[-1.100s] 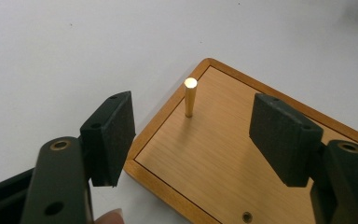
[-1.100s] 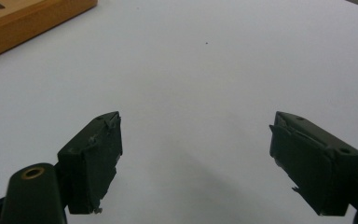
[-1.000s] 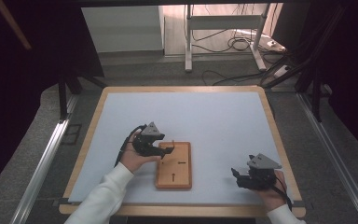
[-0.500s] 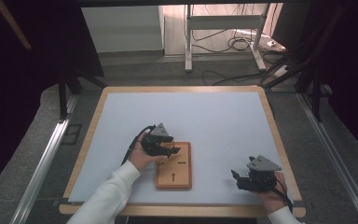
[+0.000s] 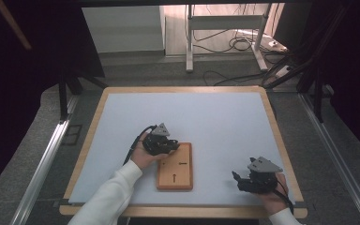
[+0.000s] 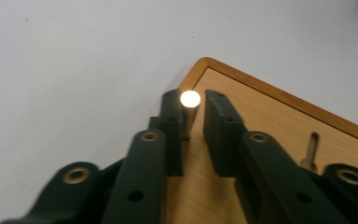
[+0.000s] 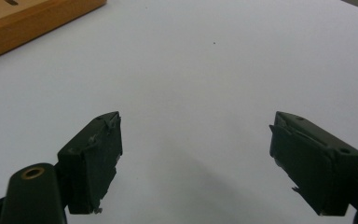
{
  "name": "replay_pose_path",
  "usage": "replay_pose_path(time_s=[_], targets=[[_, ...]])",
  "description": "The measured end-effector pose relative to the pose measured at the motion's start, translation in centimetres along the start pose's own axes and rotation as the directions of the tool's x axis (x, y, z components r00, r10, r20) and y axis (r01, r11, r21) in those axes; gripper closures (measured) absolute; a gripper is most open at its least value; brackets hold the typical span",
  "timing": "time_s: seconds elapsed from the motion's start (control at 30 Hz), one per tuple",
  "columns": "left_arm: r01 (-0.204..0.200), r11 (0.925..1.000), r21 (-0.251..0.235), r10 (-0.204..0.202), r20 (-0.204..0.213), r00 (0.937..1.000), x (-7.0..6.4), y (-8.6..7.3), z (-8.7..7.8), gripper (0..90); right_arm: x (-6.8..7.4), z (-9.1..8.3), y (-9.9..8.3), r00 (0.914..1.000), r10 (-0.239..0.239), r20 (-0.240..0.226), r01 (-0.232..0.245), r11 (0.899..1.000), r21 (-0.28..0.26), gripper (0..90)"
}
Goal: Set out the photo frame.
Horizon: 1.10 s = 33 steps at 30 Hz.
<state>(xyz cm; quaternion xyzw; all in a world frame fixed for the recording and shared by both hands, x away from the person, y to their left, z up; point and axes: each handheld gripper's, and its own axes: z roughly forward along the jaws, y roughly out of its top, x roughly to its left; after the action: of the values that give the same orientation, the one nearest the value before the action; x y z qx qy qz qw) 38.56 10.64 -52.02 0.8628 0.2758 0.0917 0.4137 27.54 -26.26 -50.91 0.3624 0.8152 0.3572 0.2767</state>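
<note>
Left gripper [image 6: 192,135] jaws straddle a small upright wooden peg [image 6: 189,112] at the corner of the rectangular wooden board [image 6: 279,140], small gap remaining, not clamped; right gripper [image 7: 193,158] wide open, holding nothing, over white tabletop [image 7: 205,70].

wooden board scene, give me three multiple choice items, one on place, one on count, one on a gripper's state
1. Where does the upright peg stand on the wooden board?
A. near a corner
B. dead centre
C. off the board

2. How many pegs lie flat on the board in the high view?
A. none
B. two
C. five

3. How does the right gripper stand?
A. shut on a peg
B. open over the white table
C. shut, empty

Key: 1 A, the board's corner lies just past the peg between the left gripper jaws. 2 B, two dark pegs lie there. 3 B, its jaws stand wide apart.
</note>
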Motion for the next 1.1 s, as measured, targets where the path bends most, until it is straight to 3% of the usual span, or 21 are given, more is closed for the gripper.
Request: replay_pose_path(time_s=[0.2,0.4,0.73,0.93,1.1], targets=[[0.022,0.9997,0.006,-0.022,0.024,0.9995,0.3,0.1,0.0,84.2,1.0,-0.1,0.6,0.9992,-0.034,-0.021,0.033,0.999,-0.036,17.0],[0.047,0.9984,0.03,-0.049,0.052,0.9975,0.7,0.4,0.0,84.2,2.8,-0.4,1.6,0.9913,-0.115,-0.064,0.109,0.99,-0.094,16.8],[0.064,0.9968,0.048,-0.068,0.092,0.9934,1.3,0.6,0.1,83.9,6.9,0.2,3.3,0.9629,-0.203,-0.178,0.185,0.976,-0.113,14.5],[0.066,0.9961,0.058,-0.073,0.115,0.9907,1.7,0.7,0.1,83.8,8.9,1.1,4.2,0.9461,-0.244,-0.213,0.226,0.968,-0.108,12.6],[0.09,0.9941,0.061,-0.098,0.147,0.9843,2.2,0.8,0.2,83.7,10.5,1.9,4.7,0.9319,-0.28,-0.23,0.263,0.959,-0.102,10.3]])
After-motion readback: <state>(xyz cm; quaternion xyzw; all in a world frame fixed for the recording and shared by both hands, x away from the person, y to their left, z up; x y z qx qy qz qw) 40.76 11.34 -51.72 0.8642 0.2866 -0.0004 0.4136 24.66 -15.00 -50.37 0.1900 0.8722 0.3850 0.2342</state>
